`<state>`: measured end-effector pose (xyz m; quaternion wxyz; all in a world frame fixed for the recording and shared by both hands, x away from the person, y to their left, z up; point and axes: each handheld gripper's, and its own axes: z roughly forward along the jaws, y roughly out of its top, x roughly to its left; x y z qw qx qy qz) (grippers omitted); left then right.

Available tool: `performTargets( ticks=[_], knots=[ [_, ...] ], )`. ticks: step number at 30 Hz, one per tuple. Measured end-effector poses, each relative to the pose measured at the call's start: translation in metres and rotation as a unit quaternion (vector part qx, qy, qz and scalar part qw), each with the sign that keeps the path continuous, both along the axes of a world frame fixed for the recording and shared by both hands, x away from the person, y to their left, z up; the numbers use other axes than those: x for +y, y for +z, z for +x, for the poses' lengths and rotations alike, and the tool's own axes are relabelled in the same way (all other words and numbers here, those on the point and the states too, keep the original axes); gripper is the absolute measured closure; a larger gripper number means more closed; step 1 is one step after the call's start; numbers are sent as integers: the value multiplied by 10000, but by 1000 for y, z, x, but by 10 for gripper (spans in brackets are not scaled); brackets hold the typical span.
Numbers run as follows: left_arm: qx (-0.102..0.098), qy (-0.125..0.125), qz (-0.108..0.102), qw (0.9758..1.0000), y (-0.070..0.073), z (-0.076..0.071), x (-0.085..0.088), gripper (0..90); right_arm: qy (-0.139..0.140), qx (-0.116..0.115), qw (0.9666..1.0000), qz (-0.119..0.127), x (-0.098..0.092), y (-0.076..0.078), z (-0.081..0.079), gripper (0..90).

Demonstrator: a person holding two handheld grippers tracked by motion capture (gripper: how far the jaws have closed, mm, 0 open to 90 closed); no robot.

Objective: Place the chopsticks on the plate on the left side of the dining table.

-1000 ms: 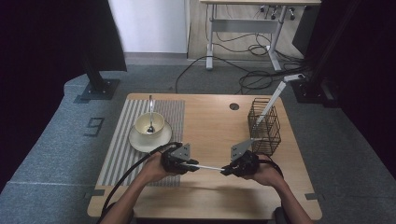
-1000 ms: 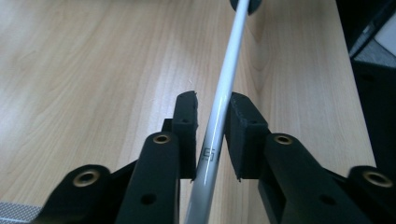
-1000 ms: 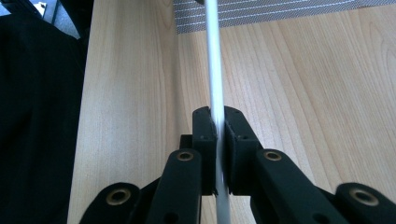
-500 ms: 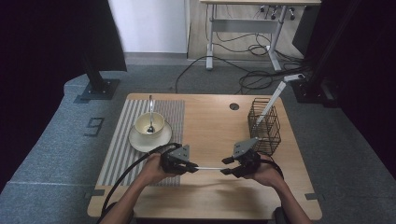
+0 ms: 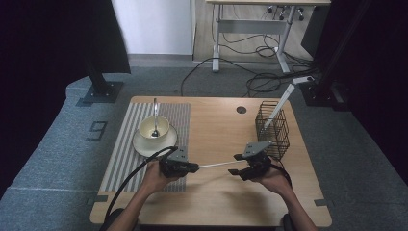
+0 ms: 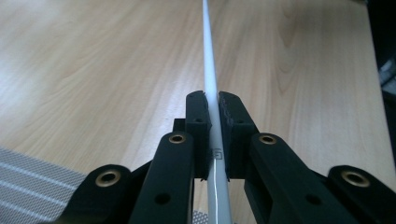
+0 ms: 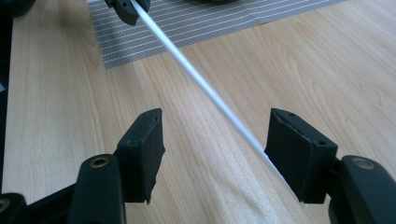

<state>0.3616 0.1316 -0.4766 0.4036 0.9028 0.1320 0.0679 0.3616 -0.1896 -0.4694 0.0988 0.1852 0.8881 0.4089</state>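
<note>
A thin white stick spans the gap between my two grippers, just above the wooden table. My left gripper is shut on one end; in the left gripper view its pads clamp the stick at the tips. My right gripper has just been opening. In the right gripper view its jaws stand wide apart, and the stick runs slantwise between them, close to the right-hand pad and apart from the other.
A cream cup with a spoon on a saucer rests on a grey striped mat at the left. A black wire basket at the right holds another white stick. A round hole marks the table's far side.
The right gripper's jaws have opened off the white stick, which they gripped a second ago. The left gripper keeps its hold. Neither hand has shifted much.
</note>
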Motion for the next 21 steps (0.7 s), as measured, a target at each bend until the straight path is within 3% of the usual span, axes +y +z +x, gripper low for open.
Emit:
performTargets(
  ticks=[10,21],
  knots=[
    [39,501,-338,9982,-5,2,21,835,-206,-61,9997,69,-6,-6,-1,347],
    [95,1121,-639,9916,-14,7,46,835,-387,120,9991,97,-15,-29,-6,322]
  ],
)
